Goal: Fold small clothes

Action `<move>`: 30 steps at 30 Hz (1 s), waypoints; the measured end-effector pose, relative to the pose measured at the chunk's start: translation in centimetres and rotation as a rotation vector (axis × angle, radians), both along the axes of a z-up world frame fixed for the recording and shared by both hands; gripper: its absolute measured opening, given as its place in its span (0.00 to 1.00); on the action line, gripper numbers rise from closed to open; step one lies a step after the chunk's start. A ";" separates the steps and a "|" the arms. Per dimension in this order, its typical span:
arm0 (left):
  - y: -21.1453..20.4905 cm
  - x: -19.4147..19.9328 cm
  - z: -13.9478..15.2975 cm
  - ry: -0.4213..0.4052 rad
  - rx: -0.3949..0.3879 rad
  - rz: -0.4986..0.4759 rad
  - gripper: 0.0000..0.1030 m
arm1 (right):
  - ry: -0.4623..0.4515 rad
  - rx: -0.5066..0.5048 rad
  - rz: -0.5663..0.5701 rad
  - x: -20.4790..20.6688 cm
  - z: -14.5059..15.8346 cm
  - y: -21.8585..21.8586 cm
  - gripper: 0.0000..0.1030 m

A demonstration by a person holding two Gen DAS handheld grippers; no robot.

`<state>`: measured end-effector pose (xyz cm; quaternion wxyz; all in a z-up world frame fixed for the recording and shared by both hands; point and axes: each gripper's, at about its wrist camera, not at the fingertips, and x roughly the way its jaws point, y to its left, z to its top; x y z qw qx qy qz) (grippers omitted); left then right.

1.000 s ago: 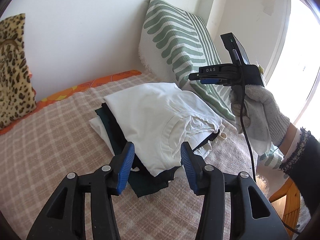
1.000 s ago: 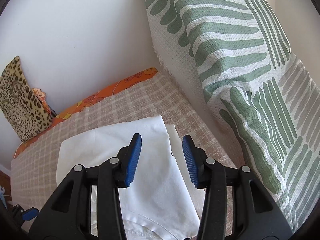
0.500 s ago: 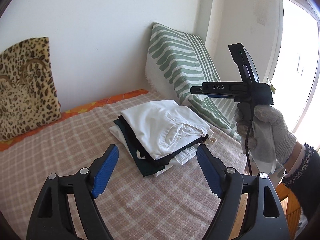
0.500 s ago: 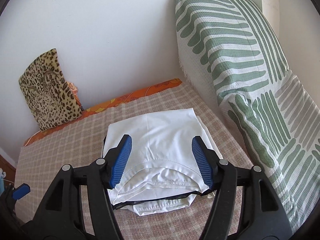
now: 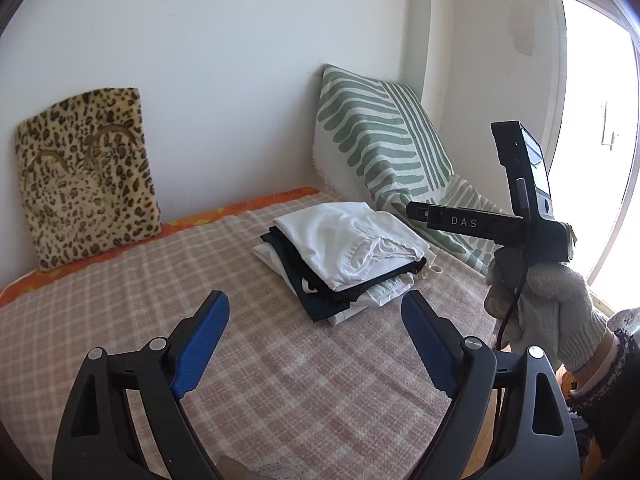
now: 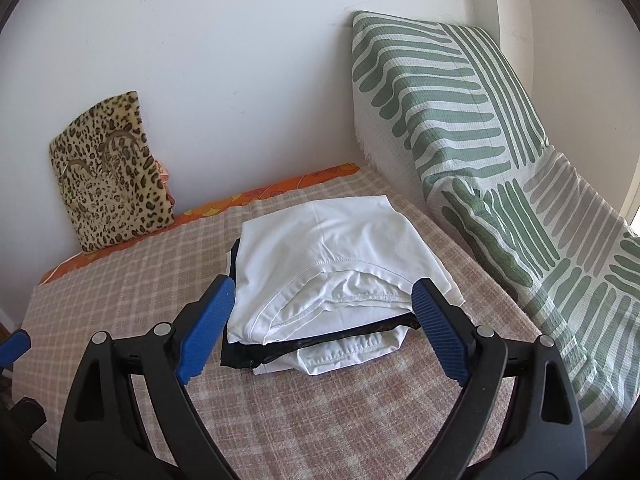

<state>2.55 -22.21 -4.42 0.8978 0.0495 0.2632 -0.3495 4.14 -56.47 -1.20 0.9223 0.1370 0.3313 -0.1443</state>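
Observation:
A stack of folded clothes [image 5: 344,256] lies on the checked bed cover [image 5: 200,280]: a white garment [image 6: 328,256] on top, a dark one [image 6: 256,354] under it, a white one at the bottom. My left gripper [image 5: 316,344] is open and empty, held back from the stack. My right gripper [image 6: 320,328] is open and empty, its blue pads on either side of the stack's near edge, not touching it. The right gripper's body [image 5: 520,216], held in a gloved hand [image 5: 548,304], shows at the right of the left wrist view.
A green-striped cushion [image 6: 480,152] leans against the wall to the right of the stack. A leopard-print cushion [image 5: 84,176] stands against the back wall at the left. An orange sheet edge [image 5: 240,208] runs along the wall. A bright window [image 5: 592,120] is at the far right.
Both grippers have opened wider and pulled back from the stack. The white garment now lies released on top of the stack.

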 end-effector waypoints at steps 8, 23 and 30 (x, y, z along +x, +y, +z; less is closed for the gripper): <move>1.4 -1.1 -0.8 0.001 0.013 0.022 0.99 | -0.010 -0.035 -0.011 -1.5 -1.2 1.8 0.92; 1.7 -1.0 -1.4 0.028 0.017 0.049 0.99 | -0.027 -0.047 -0.035 -2.1 -2.4 1.9 0.93; 1.4 -1.3 -1.8 0.008 0.038 0.051 0.99 | -0.025 -0.048 -0.035 -2.2 -2.5 1.6 0.93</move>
